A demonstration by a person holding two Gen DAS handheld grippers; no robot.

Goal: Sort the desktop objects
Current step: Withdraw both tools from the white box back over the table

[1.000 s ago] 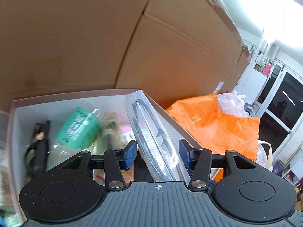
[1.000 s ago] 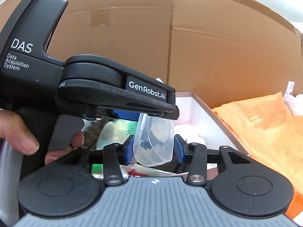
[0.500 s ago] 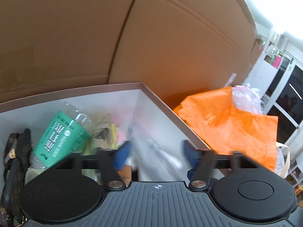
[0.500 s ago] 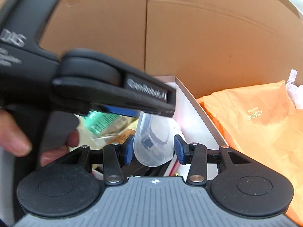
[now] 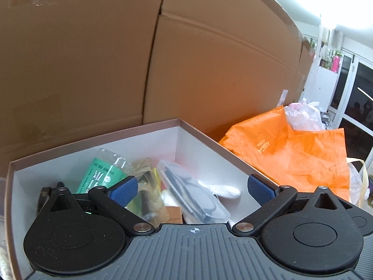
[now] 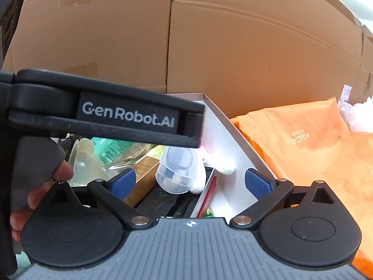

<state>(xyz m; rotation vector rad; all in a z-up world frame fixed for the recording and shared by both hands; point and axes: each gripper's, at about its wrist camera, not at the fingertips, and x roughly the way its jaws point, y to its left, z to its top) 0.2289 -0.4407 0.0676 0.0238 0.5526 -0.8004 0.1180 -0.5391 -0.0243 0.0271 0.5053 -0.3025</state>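
Observation:
A clear plastic case [image 5: 193, 193] with dark parts inside lies in the white-lined storage box [image 5: 205, 144], resting on other items. It also shows in the right wrist view [image 6: 179, 170], end on. My left gripper [image 5: 190, 187] is open and empty above the case. My right gripper [image 6: 190, 182] is open and empty, just short of the case. The left gripper's black body [image 6: 105, 114] crosses the right wrist view. The box also holds a green-labelled bottle [image 5: 100, 177] and a gold carton [image 6: 142, 177].
Large cardboard cartons [image 5: 163, 58] stand right behind the box. An orange bag [image 5: 291, 154] lies to the right of the box, with a clear plastic bag [image 5: 303, 114] behind it. A black strap [image 5: 44, 193] lies at the box's left side.
Both grippers opened and let go of the clear case. It dropped from upright between the fingers to lying in the box. Both grippers pulled back a little.

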